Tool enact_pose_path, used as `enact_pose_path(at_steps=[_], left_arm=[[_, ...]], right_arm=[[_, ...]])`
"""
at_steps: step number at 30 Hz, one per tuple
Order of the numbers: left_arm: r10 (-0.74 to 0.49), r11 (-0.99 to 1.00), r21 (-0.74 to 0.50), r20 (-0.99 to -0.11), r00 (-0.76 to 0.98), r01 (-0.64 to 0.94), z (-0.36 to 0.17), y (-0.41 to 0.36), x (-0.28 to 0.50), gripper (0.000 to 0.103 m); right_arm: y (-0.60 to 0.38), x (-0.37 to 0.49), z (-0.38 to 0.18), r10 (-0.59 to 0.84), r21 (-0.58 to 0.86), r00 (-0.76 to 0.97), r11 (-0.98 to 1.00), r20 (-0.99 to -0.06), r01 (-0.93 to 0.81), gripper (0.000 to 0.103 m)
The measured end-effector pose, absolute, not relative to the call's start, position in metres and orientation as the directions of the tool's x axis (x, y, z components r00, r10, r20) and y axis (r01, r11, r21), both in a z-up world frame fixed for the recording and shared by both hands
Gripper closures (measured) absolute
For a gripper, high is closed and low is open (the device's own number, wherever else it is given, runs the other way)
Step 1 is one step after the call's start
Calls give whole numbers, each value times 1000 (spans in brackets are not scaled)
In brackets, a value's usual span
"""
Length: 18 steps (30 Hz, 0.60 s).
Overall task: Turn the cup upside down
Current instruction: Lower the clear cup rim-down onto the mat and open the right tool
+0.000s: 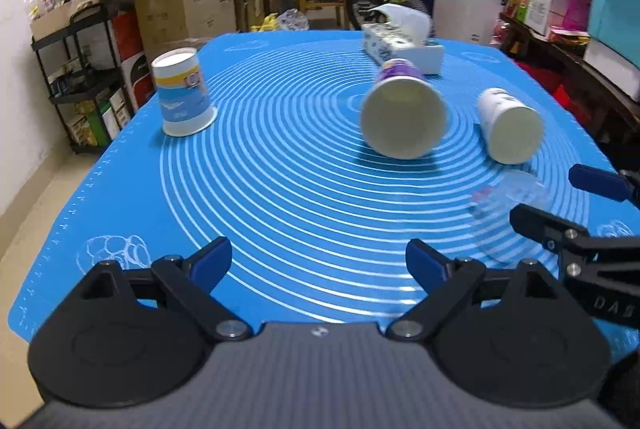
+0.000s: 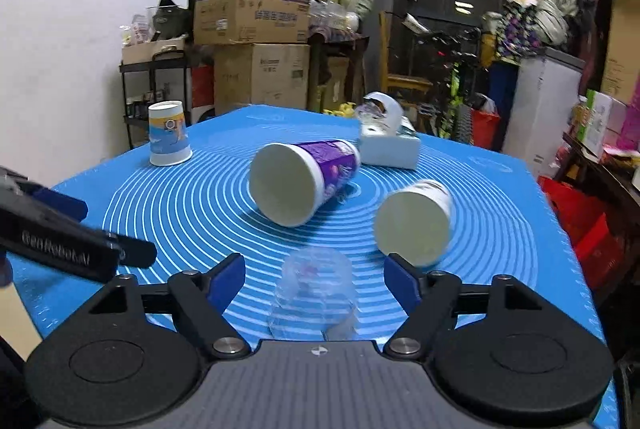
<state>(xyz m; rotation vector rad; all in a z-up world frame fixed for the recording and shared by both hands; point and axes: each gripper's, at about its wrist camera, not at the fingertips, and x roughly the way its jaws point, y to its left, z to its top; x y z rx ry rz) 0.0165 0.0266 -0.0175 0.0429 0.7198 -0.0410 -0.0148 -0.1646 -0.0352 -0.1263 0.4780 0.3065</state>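
Observation:
A clear plastic cup (image 2: 314,293) stands upside down on the blue mat (image 2: 500,229), between my right gripper's (image 2: 315,277) open fingers, not gripped; it also shows in the left wrist view (image 1: 506,213). A purple paper cup (image 2: 304,181) lies on its side mid-mat, mouth toward me; it also shows in the left wrist view (image 1: 402,113). A white paper cup (image 2: 416,217) lies on its side to the right. A blue-and-yellow paper cup (image 1: 182,91) stands upside down at the far left. My left gripper (image 1: 319,261) is open and empty above the mat's near edge.
A tissue box (image 1: 402,43) sits at the mat's far side behind the purple cup. The right gripper's fingers (image 1: 536,219) reach in at the right of the left wrist view. Cardboard boxes (image 2: 252,17), a black shelf and clutter surround the table.

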Motion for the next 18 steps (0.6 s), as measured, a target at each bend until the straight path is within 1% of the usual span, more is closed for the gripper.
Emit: enact_pose_path(at_steps=[5, 7, 10, 18], left_arm=[[-72, 995, 13, -633, 771, 103, -14, 8, -5, 10], [-99, 992, -2, -629, 771, 126, -13, 1, -11, 10], [-109, 990, 4, -627, 771, 144, -12, -8, -17, 10], [-134, 982, 18, -633, 762, 188, -17, -28, -31, 10]], right_arm=[[-184, -39, -30, 205, -30, 836, 966, -508, -256, 23], [-197, -50, -31, 209, 8, 840, 971, -501, -237, 23], [-213, -66, -35, 190, 41, 843, 980, -504, -196, 23], [-237, -86, -38, 140, 15, 843, 988, -520, -155, 23]])
